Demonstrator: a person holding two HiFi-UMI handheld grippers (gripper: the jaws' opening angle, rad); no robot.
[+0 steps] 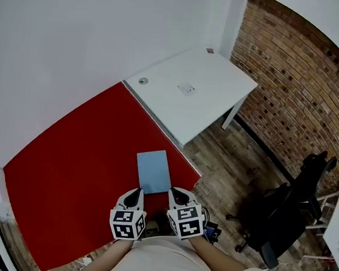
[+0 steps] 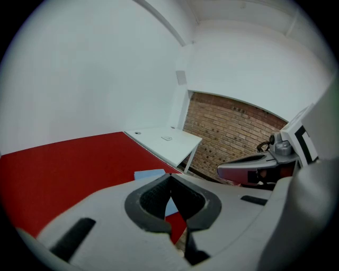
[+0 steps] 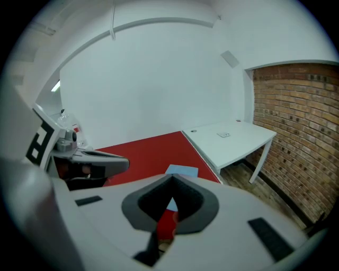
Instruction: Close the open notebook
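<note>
Red tabletop beside a white desk carries the pale blue notebook near its front edge. It lies flat with one plain face up, so it looks closed already. The left gripper and right gripper hover by the person's torso, each with jaws pressed together and empty, apparently at rest. The notebook sits just ahead, between both tips, and neither appears to touch it.

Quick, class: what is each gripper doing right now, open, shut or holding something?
Left gripper: shut, holding nothing.
Right gripper: shut, holding nothing.
</note>
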